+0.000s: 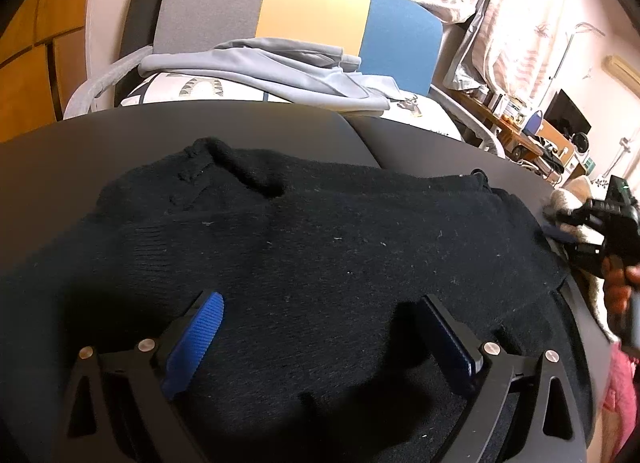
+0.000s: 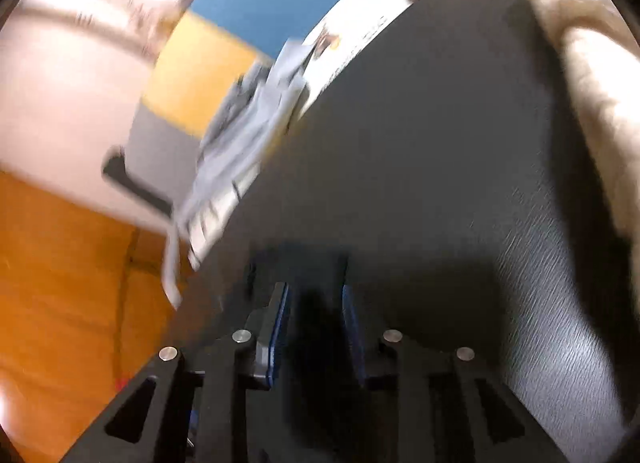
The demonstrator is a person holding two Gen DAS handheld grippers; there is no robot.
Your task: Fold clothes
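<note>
A black knit sweater (image 1: pixel 320 231) lies spread flat on the dark table (image 1: pixel 240 131). My left gripper (image 1: pixel 320 327) hovers just over the sweater's near part. It is open wide, and its blue pads (image 1: pixel 196 339) hold nothing. My right gripper (image 1: pixel 568 231), held by a hand, is at the sweater's right edge. In the blurred, tilted right wrist view, my right gripper (image 2: pixel 316 303) has its jaws close together. A dark bunch of cloth (image 2: pixel 316 327) sits between them, apparently the sweater's edge.
Behind the table stands a chair (image 1: pixel 312 3) with a grey, yellow and blue back. It carries a grey garment (image 1: pixel 288 71) on a white printed cushion (image 1: pixel 172 91). A cream fuzzy cloth (image 2: pixel 592 63) lies at the table's right side. Room clutter fills the far right.
</note>
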